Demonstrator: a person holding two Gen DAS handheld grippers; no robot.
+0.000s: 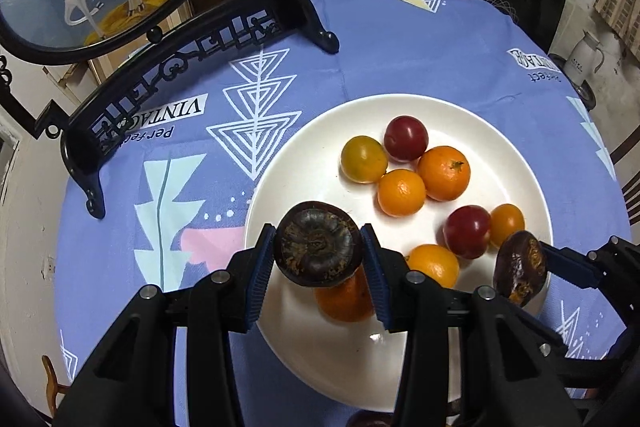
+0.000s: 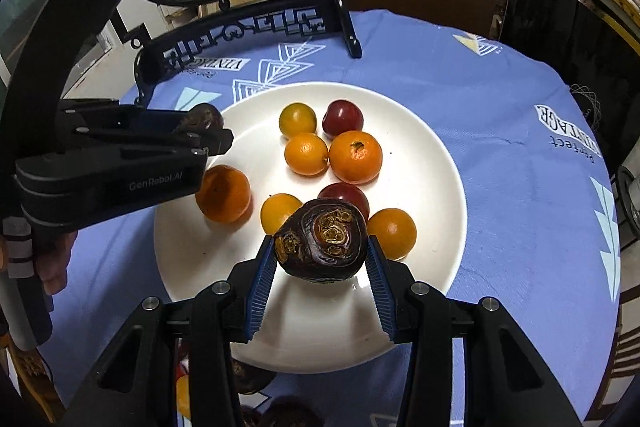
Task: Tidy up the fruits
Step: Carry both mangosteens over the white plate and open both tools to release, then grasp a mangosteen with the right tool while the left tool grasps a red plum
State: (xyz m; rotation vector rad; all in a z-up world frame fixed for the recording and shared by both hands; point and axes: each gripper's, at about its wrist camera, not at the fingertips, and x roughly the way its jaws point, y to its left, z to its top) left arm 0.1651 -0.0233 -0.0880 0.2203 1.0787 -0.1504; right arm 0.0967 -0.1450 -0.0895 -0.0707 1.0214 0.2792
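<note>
Left wrist view shows the left gripper (image 1: 319, 253) jaws pinching a mangosteen (image 1: 318, 243) above the plate (image 1: 472, 115), while the right gripper (image 2: 321, 261) pinches a second one (image 2: 322, 239) there too, so each should probably go low onto bare plate, clear of the oranges (image 1: 443, 172), before release.

A plate (image 2: 420, 267) sits in the middle of the table (image 2: 500, 99). On it, four fruits (image 2: 332, 139) cluster at the far side and four more (image 2: 304, 203) lie nearer. Two mangosteens (image 2: 320, 245) are held above the plate's near half, one left, one right. A framed stand (image 2: 240, 31) is at the far left.
</note>
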